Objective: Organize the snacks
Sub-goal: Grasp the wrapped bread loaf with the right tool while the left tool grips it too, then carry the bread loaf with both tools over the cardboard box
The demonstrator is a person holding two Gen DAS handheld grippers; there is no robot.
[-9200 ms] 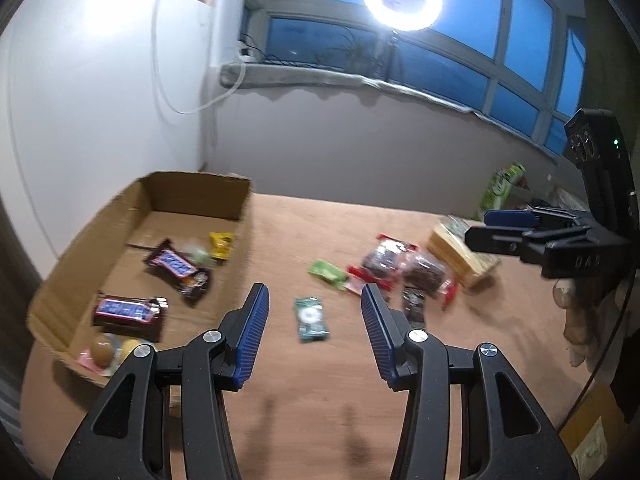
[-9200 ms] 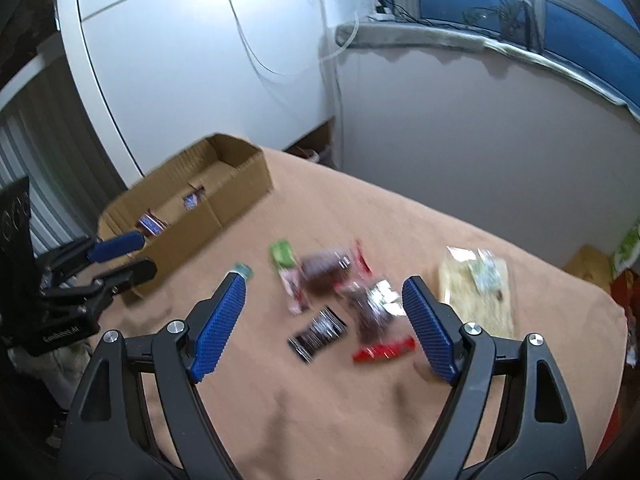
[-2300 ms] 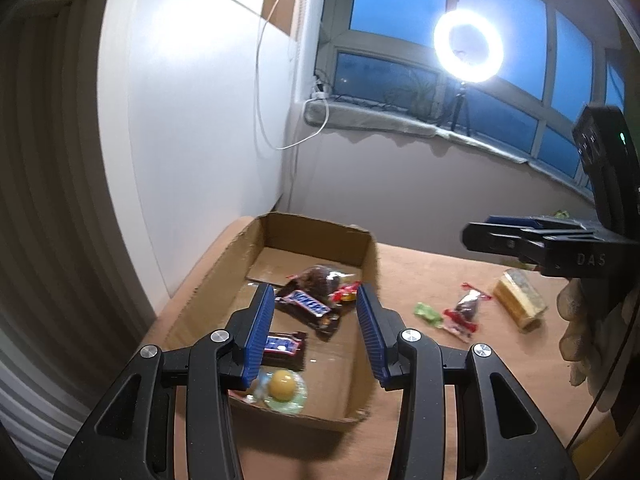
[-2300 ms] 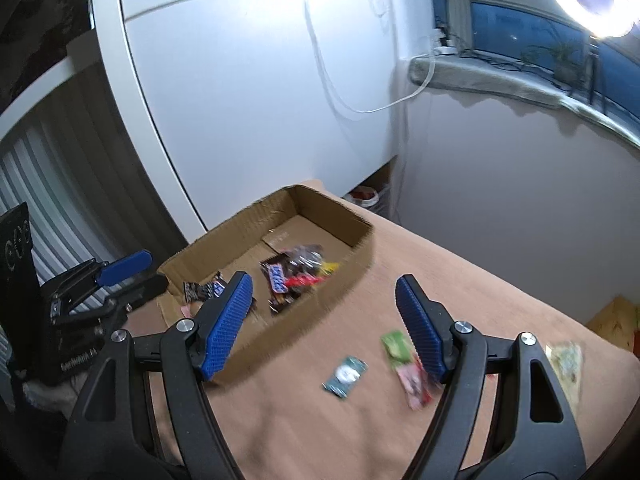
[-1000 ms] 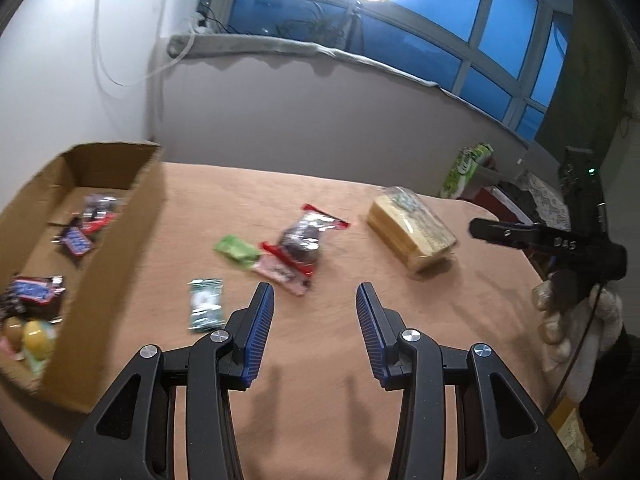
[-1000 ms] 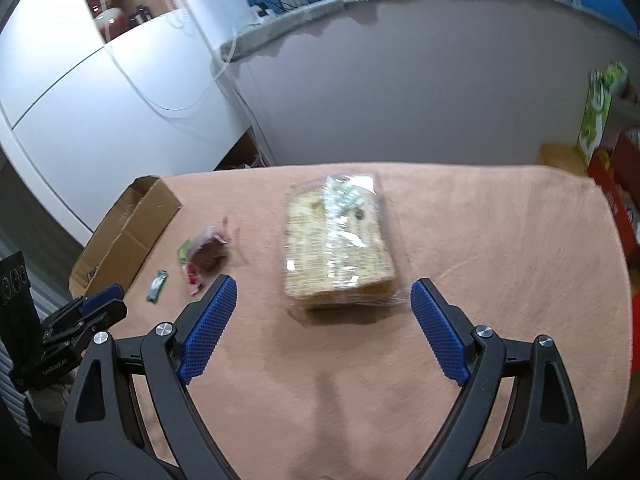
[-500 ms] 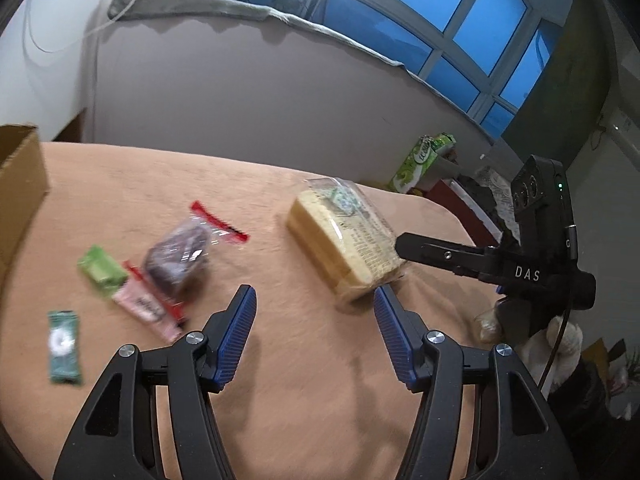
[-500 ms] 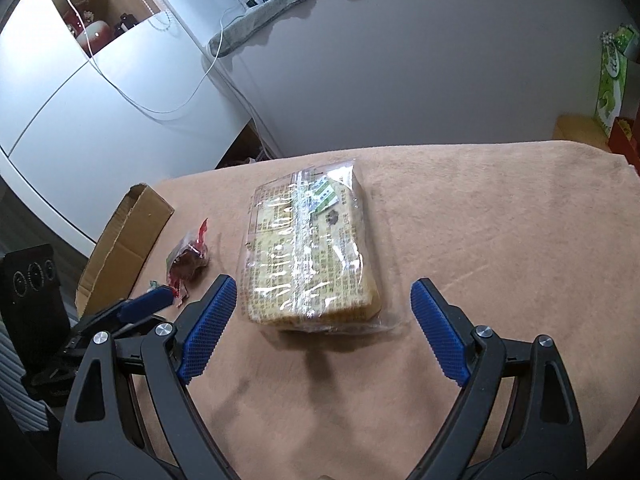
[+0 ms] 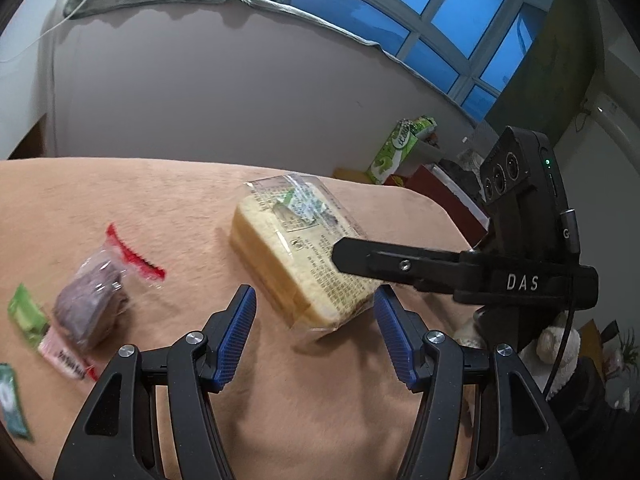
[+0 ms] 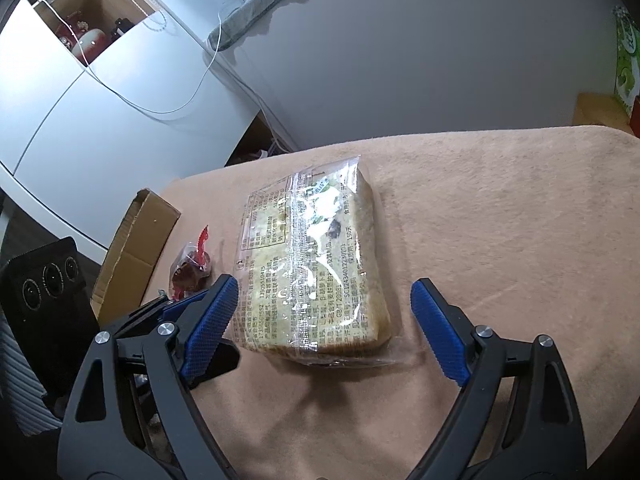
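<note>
A clear-wrapped loaf of sliced bread (image 9: 296, 248) (image 10: 312, 264) lies on the tan tablecloth. My left gripper (image 9: 316, 320) is open, its blue pads on either side of the loaf's near end. My right gripper (image 10: 324, 320) is open and wide, straddling the loaf's near end from the other side; its black finger (image 9: 400, 264) crosses over the loaf in the left wrist view. A dark snack in a clear red-edged wrapper (image 9: 96, 300) (image 10: 188, 268), a green packet (image 9: 26, 314) and a pink packet (image 9: 60, 356) lie to the left. The cardboard box (image 10: 136, 248) stands beyond them.
A dark green packet (image 9: 10, 408) lies at the left edge. A green carton (image 9: 400, 148) stands behind the table on red boxes. The table's right edge (image 9: 440, 216) drops off close to the loaf. A white cabinet (image 10: 100, 120) and a grey wall stand behind.
Both grippers have closed in on the bread loaf from opposite sides. The left gripper has opened wider and swung right, away from the box.
</note>
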